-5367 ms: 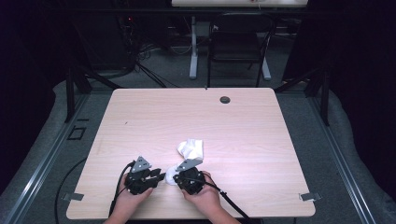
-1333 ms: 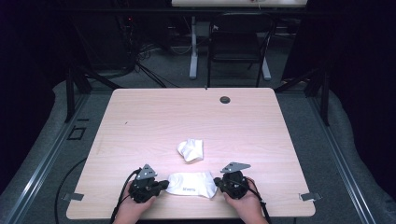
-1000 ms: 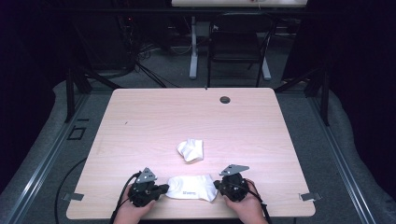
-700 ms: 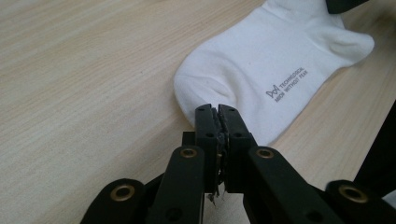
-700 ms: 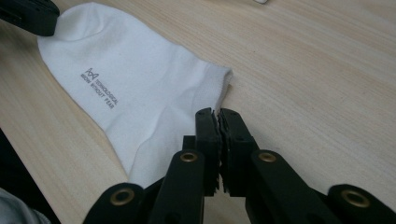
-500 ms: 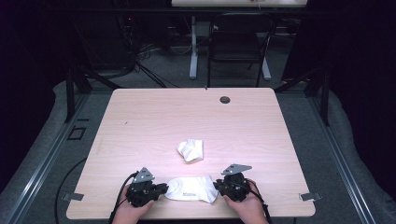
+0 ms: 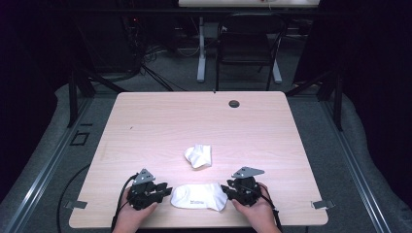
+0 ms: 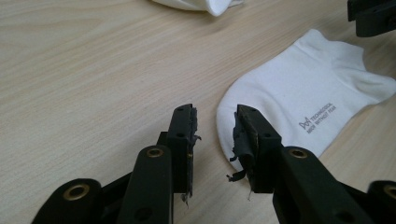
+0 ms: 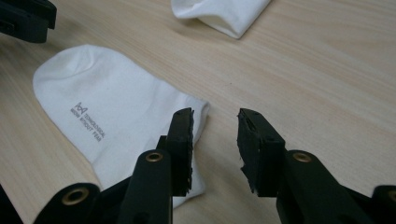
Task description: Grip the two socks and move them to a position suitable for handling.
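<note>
A white sock (image 7: 199,196) lies flat near the table's front edge, its printed logo showing (image 8: 317,116) (image 9: 88,122). My left gripper (image 7: 165,190) (image 8: 214,135) stands open just off the sock's toe end, with nothing between its jaws. My right gripper (image 7: 227,189) (image 9: 214,140) is open at the cuff end, its left jaw over the cuff's edge, not holding it. A second white sock (image 7: 198,155) lies crumpled a little farther back; its edge shows at the top of both gripper views (image 8: 205,4) (image 9: 224,16).
The light wood table (image 7: 160,126) has a small dark round grommet (image 7: 234,103) near its far edge. A chair (image 7: 245,39) and desk legs stand on the floor beyond. Metal brackets (image 7: 321,204) sit at the table's front corners.
The flat sock has been laid out between the grippers since 5.4 s ago, when both held it near the crumpled one. Over the last second both grippers have let go.
</note>
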### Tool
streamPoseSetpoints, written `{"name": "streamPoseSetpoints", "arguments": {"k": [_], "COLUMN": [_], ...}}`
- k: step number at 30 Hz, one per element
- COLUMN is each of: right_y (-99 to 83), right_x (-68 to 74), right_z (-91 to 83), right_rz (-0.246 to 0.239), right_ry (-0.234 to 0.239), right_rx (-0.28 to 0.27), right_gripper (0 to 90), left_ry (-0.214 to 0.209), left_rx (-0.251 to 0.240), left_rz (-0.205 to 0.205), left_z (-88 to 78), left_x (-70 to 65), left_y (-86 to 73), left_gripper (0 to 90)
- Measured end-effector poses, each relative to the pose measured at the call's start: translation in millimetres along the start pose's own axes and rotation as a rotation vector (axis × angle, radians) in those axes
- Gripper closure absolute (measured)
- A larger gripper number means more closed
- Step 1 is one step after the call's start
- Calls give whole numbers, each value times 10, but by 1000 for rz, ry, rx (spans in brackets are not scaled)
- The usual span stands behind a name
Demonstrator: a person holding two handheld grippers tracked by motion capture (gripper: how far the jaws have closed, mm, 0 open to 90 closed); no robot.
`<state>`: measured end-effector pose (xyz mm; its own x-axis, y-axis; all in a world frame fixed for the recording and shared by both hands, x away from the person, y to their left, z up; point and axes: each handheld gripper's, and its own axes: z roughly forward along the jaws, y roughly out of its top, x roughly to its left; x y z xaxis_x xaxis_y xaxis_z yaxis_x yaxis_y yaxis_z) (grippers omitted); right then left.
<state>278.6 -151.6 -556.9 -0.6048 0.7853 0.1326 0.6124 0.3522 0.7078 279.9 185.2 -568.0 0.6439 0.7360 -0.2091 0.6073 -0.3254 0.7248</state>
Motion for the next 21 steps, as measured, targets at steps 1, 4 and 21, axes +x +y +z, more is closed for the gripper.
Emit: {"name": "streamPoseSetpoints", "arguments": {"k": [1, 4, 21], "right_y": [18, 73, 511], "right_x": [0, 7, 131], "right_z": [-3, 1, 217], "right_rz": [-5, -15, -83], "right_ry": [1, -5, 14], "right_rx": [-4, -20, -18], "right_gripper": [655, 641, 669], "left_ry": [3, 7, 20], "left_rx": [-2, 7, -4], "left_rz": [0, 0, 5], "left_z": [10, 45, 44], "left_x": [4, 30, 124], "left_y": [1, 8, 87], "left_gripper": [669, 646, 595]}}
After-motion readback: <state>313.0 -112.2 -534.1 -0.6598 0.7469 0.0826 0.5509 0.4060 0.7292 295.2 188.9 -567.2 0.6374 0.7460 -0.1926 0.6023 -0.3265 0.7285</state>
